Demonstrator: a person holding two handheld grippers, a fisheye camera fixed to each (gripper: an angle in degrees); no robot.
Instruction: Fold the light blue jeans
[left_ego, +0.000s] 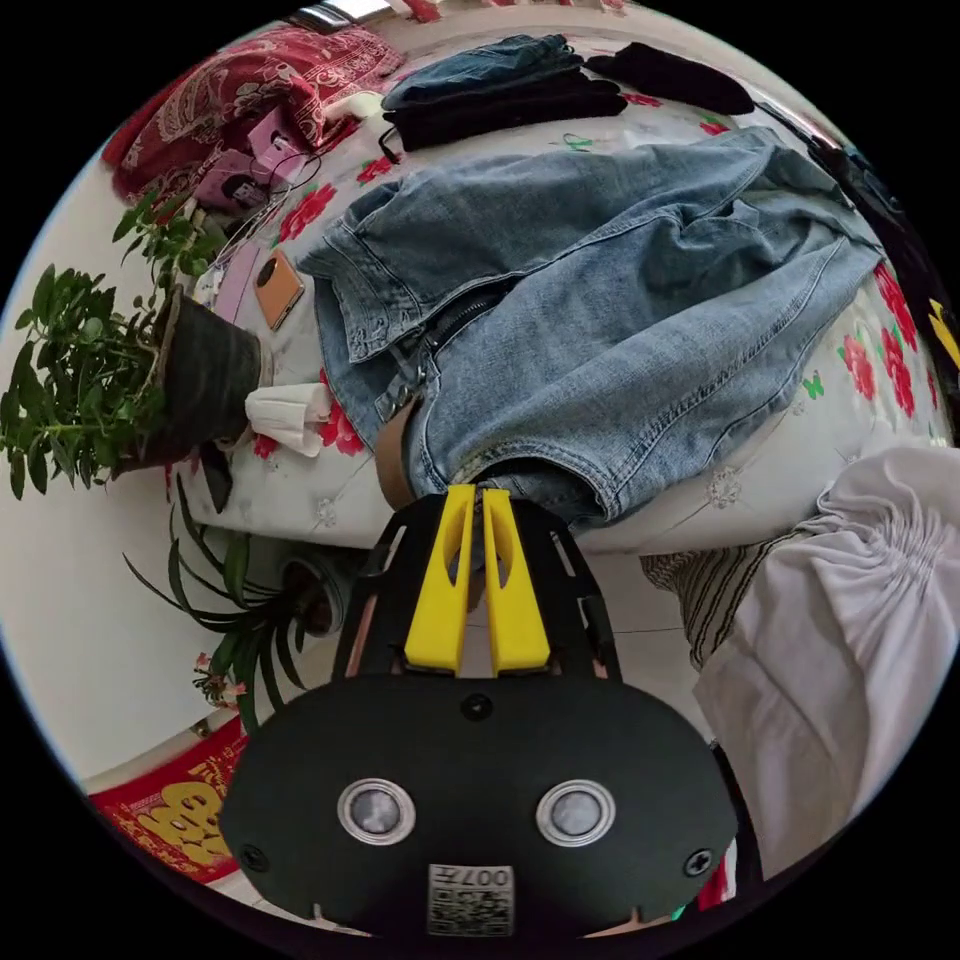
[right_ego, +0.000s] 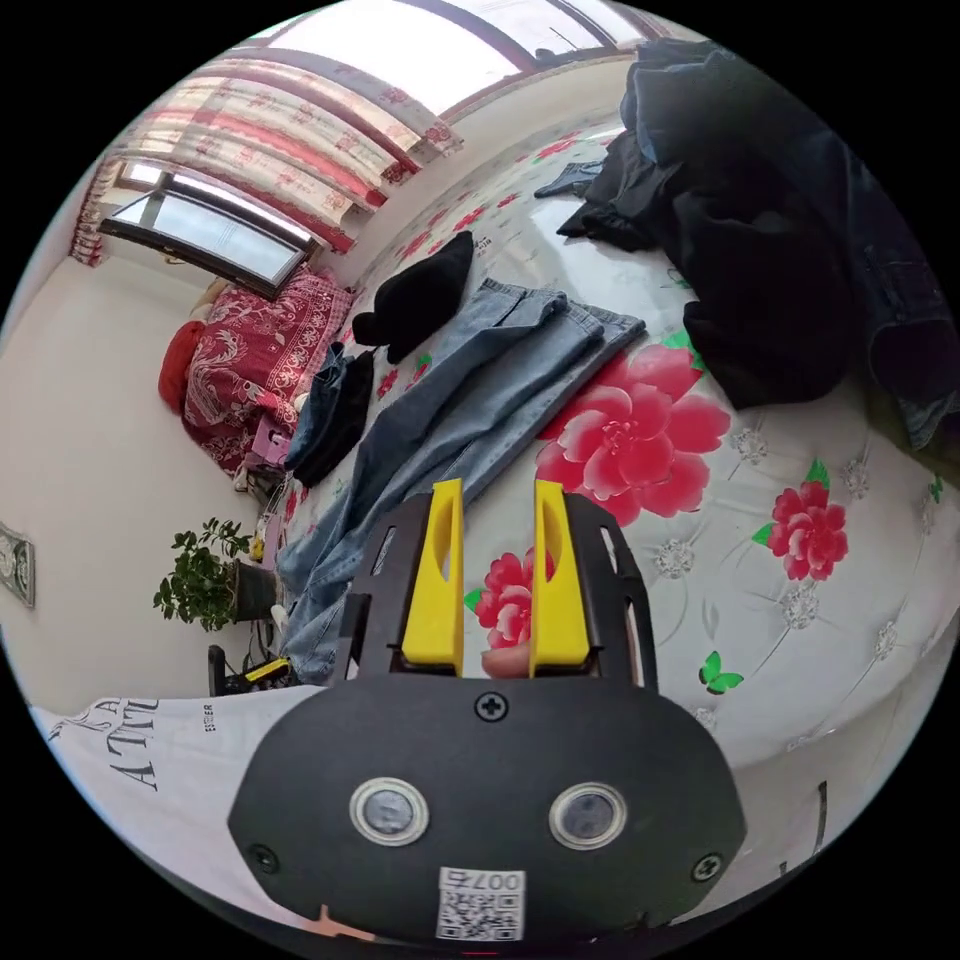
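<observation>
The light blue jeans (left_ego: 600, 300) lie spread across a floral bed (left_ego: 880, 400), waist end hanging at the near edge with the fly open and a brown belt showing. My left gripper (left_ego: 478, 495) is shut on the denim at that waist edge, a bit of fabric showing between the yellow jaws. In the right gripper view the jeans (right_ego: 450, 420) stretch away with the legs lying side by side. My right gripper (right_ego: 497, 490) hovers open over the sheet beside the legs, holding nothing.
A potted plant (left_ego: 90, 380), a phone (left_ego: 278, 288) and a white tissue (left_ego: 290, 415) sit at the bed's corner. Folded dark clothes (left_ego: 500, 85) and a red quilt (left_ego: 250, 90) lie further back. A dark clothes heap (right_ego: 760, 230) sits beyond the legs. A person's white garment (left_ego: 850, 620) is close.
</observation>
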